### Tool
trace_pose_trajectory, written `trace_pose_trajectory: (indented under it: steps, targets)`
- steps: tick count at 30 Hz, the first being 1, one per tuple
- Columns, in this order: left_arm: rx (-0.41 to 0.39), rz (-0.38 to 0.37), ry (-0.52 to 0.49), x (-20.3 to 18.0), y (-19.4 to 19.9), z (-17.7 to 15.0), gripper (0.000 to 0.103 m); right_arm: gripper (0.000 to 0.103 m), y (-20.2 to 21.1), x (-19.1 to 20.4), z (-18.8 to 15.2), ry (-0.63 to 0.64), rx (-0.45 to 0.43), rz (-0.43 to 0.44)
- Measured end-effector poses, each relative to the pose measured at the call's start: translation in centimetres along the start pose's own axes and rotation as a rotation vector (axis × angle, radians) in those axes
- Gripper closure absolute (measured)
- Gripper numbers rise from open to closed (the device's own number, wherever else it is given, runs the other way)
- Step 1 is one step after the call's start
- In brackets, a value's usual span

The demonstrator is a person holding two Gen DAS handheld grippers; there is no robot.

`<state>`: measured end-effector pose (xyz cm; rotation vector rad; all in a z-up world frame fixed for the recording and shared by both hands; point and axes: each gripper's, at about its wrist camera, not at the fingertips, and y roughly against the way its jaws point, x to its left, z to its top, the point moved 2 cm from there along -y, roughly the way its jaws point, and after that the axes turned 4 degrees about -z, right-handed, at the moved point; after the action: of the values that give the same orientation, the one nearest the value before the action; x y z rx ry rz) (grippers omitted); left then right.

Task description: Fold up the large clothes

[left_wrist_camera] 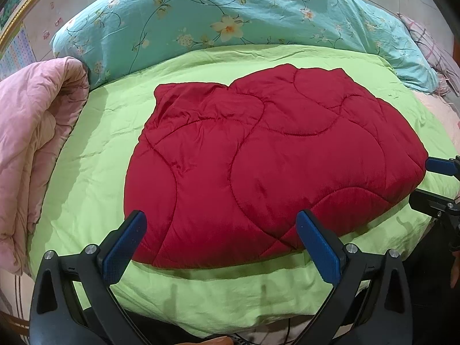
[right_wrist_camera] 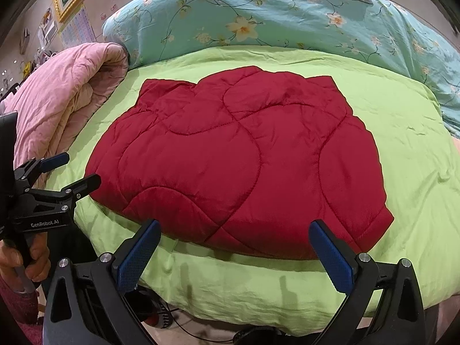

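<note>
A puffy red quilted garment with curved stitching lies folded mid-bed on the smooth lime sheet; the left gripper and right gripper hover at the near edge, jaws spread wide and empty.

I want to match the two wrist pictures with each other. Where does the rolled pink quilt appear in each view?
Left wrist: the pink quilt fills the left edge, beside the green sheet.
Right wrist: the pink quilt lies at upper left, behind the left gripper.
Shared landmark: the red quilted garment in the middle.
</note>
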<state>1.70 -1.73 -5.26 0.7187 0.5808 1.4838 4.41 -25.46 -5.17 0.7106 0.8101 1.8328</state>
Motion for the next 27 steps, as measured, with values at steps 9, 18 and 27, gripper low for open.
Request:
trace_pose_trajectory:
  steps: [9,18,27]
  targets:
    - [0.000,-0.006,0.006,0.07,0.00,0.20,0.000,0.000,0.09,0.24,0.25,0.007,-0.004,-0.003]
    - [-0.004,-0.006,0.009,0.14,0.14,0.32,0.000,0.000,0.26,0.45,0.43,0.017,-0.008,-0.005]
    - [-0.009,-0.006,0.008,-0.14,0.50,0.35,0.000,0.000,0.35,0.57,0.46,0.022,-0.010,-0.006]
